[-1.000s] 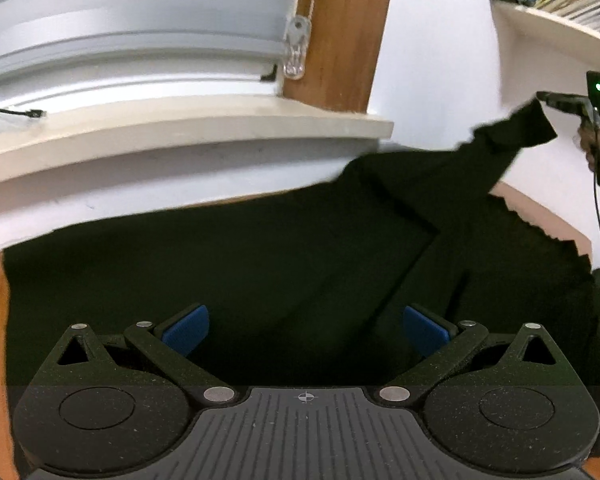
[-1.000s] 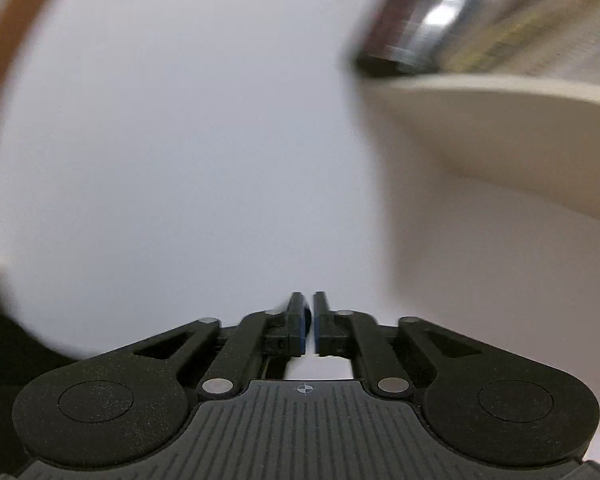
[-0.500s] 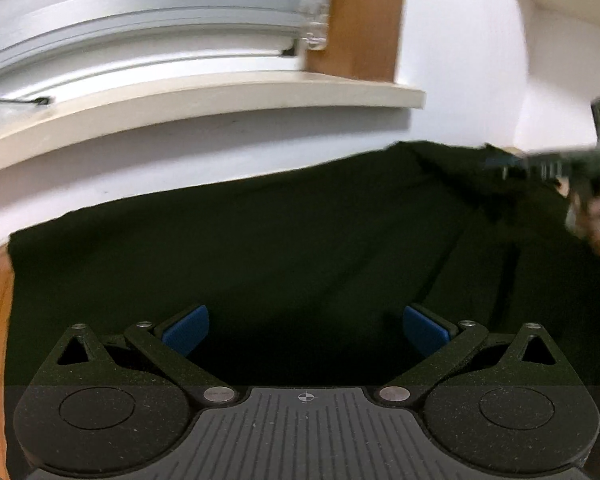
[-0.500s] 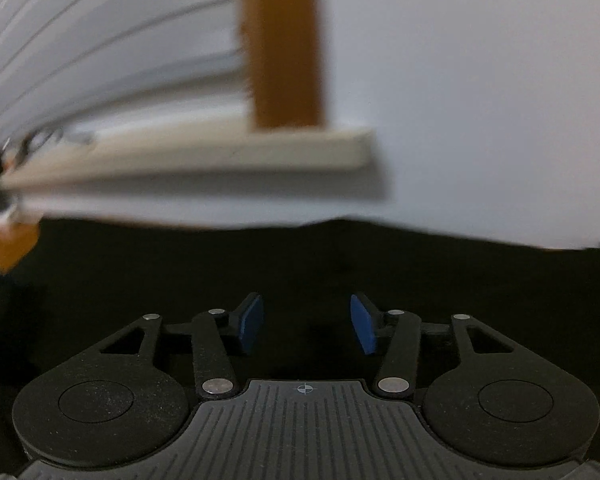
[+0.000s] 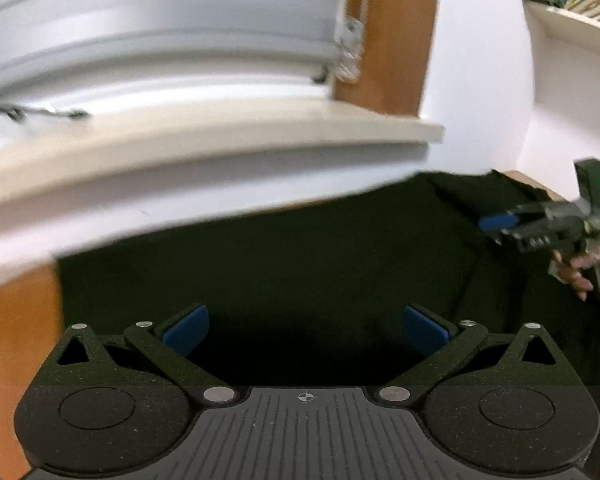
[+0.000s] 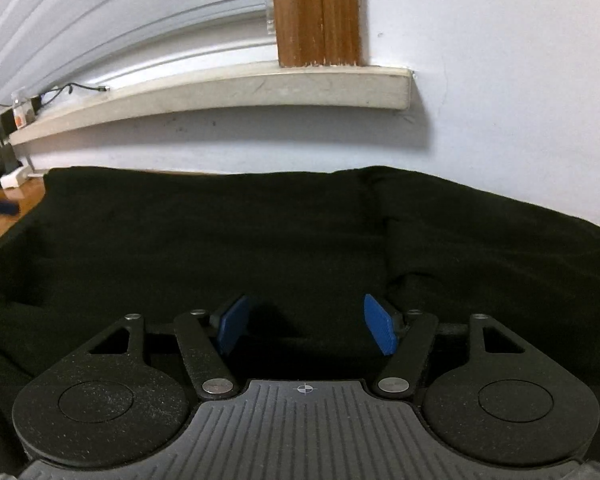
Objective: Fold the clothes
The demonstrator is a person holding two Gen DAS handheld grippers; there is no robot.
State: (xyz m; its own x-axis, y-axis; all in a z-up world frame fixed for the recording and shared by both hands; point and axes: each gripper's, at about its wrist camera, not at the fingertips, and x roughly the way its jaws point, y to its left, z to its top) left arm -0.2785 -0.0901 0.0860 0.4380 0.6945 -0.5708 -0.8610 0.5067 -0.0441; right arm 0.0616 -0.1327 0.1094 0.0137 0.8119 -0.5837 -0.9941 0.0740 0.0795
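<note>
A black garment [image 5: 300, 264] lies spread across the wooden table [image 5: 16, 320] below the window sill. My left gripper [image 5: 306, 330] hovers low over its near edge, open, with nothing between its blue pads. In the right wrist view the same black garment [image 6: 260, 232] fills the lower half, with a fold ridge running down right of centre. My right gripper [image 6: 306, 326] is open just above the cloth and holds nothing. The right gripper [image 5: 500, 222] also shows at the right edge of the left wrist view, held by a hand [image 5: 576, 272].
A pale window sill [image 6: 240, 88] juts out over the table's far side, with a wooden frame post [image 6: 318, 12] above it. A shelf with books [image 5: 572, 4] hangs at the upper right. Cables and small devices [image 6: 8, 128] sit far left on the sill and table.
My right gripper let go of the raised sleeve, swung down toward the cloth and opened. The sleeve now lies on the garment. My left gripper shifted a little and stayed open.
</note>
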